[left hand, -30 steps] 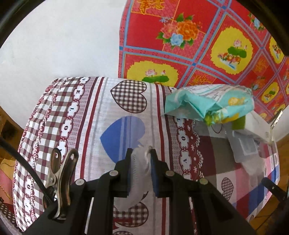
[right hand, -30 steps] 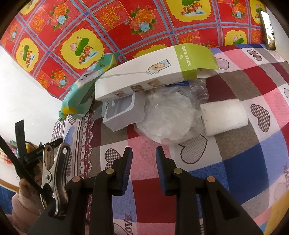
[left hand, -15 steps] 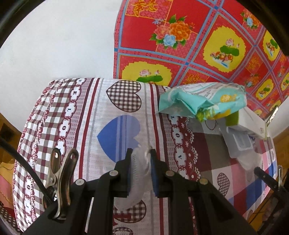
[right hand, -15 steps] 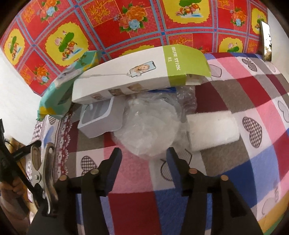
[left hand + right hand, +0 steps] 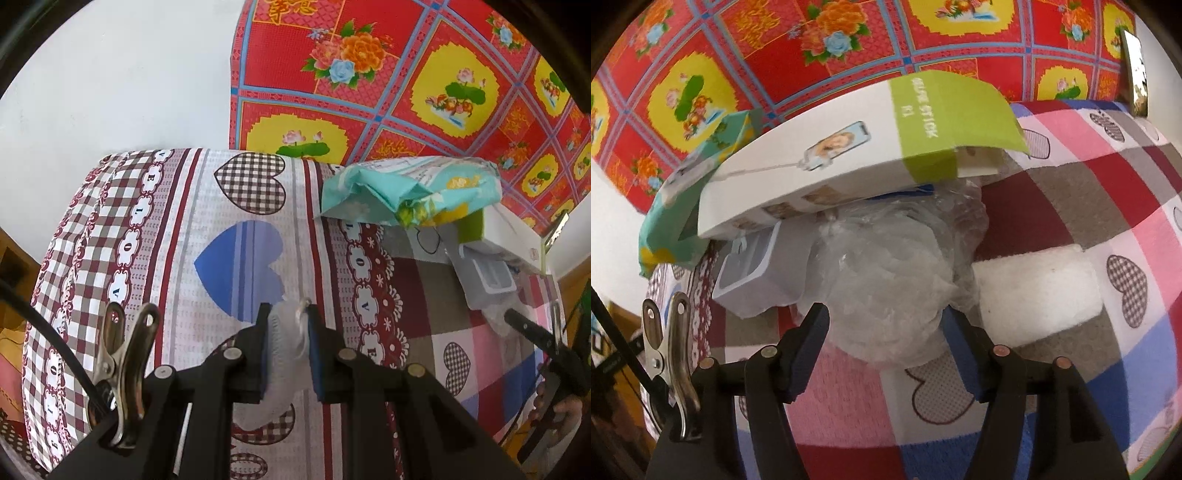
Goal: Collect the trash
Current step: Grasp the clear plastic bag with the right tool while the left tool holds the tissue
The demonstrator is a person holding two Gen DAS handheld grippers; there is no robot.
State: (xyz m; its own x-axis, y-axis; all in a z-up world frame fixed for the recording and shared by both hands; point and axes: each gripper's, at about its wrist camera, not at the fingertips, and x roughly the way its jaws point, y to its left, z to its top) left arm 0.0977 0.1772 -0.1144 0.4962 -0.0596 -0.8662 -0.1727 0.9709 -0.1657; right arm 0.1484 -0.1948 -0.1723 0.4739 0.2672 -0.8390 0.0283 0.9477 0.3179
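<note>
With your left tongs [image 5: 287,341] clenched on a thin white bag [image 5: 286,332], lower the released right tongs [image 5: 884,328] astride the crumpled clear plastic [image 5: 886,280] on the worktop [image 5: 1145,221], then squeeze low.

Both views are bright and evenly lit by soft, diffuse light, with only faint shadows. Fisheye distortion bends straight lines toward the dark, vignetted corners. The selfie stick box [image 5: 849,147] at the upper centre of the right wrist view looks slightly motion-blurred; the left view stays sharp.
</note>
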